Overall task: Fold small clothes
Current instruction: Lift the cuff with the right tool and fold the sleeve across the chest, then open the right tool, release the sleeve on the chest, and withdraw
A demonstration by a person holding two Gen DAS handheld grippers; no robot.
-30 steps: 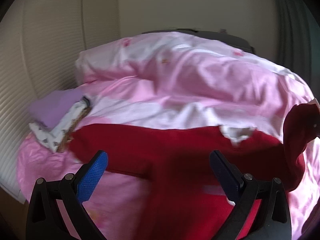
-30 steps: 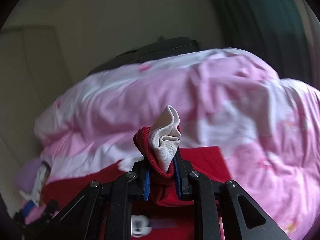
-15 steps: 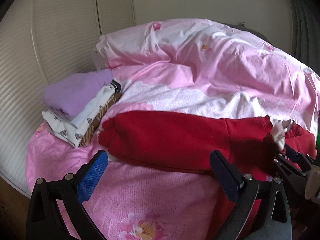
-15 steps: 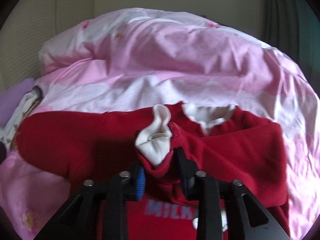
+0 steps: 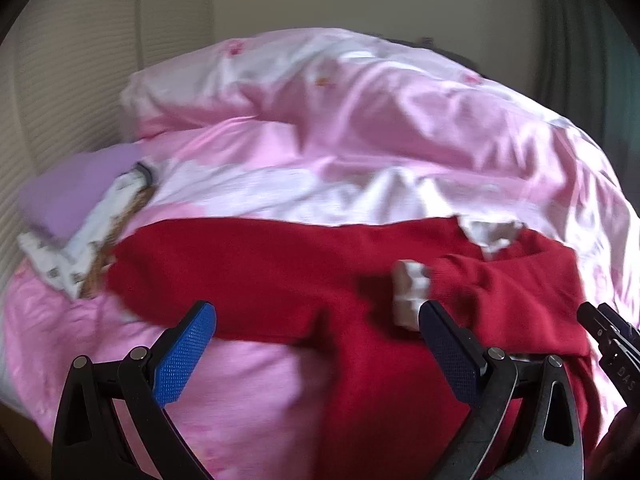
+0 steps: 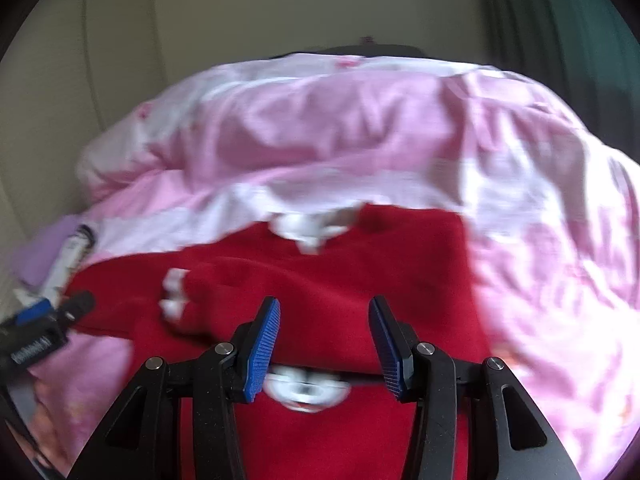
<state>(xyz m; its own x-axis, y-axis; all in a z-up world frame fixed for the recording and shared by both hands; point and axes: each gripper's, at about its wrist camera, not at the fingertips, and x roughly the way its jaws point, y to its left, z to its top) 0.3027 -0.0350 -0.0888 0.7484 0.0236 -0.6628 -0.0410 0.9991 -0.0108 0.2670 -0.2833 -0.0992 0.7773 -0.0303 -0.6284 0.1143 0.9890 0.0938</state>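
Note:
A red sweater (image 5: 280, 272) with a white collar (image 5: 492, 234) lies flat on the pink bed. One sleeve is folded in across its chest and ends in a white-lined cuff (image 5: 410, 292). The other sleeve stretches out to the left. My left gripper (image 5: 316, 320) hovers wide open over the sweater's lower body, touching nothing. My right gripper (image 6: 325, 308) hangs above the sweater (image 6: 400, 264), just right of the cuff (image 6: 174, 296). Its jaws are opening with nothing between them. A cartoon print (image 6: 304, 388) shows below its fingers.
A pile of folded clothes (image 5: 80, 208), purple on top and patterned white beneath, sits at the bed's left edge. A rumpled pink duvet (image 5: 360, 128) fills the far side. Ribbed wardrobe doors (image 5: 60, 80) stand on the left, dark curtains (image 6: 560, 20) on the right.
The right gripper brought the cuff down onto the sweater's chest and let it go; its jaws have spread apart. Both grippers have sunk toward the bed. The left gripper stayed open.

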